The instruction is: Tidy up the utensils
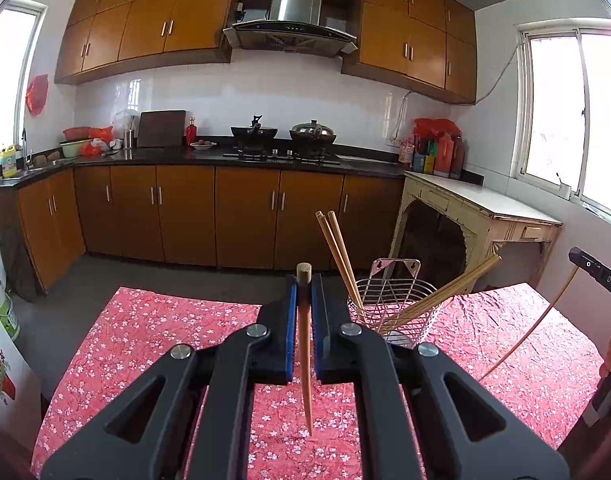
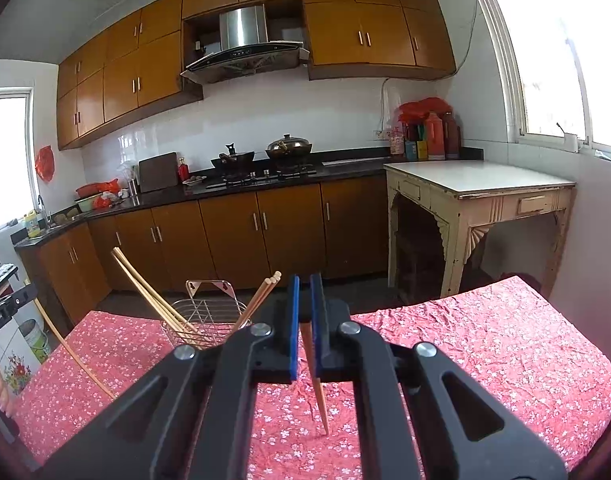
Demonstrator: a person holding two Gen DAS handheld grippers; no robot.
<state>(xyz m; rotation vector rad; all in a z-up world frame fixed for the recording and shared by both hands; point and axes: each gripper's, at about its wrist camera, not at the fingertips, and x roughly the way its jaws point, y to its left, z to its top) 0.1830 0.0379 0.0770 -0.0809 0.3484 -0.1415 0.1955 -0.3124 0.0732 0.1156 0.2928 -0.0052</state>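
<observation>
Between each hand-held gripper's [image 1: 304, 292] [image 2: 304, 296] clamped pads, one chopstick [image 1: 304, 360] [image 2: 316, 376], tip hanging down

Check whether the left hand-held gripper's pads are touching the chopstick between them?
Touching. In the left wrist view, the left hand-held gripper has both blue pads pressed against the chopstick, which hangs clear above the tablecloth.

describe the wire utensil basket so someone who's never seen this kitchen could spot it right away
Start at the table under the red floral cloth in front of the brown cabinets. Near its far edge stands the wire utensil basket, a see-through metal cage with a taller back panel. It is the only container on the cloth, and several wooden chopsticks lean out of its open top.
</observation>
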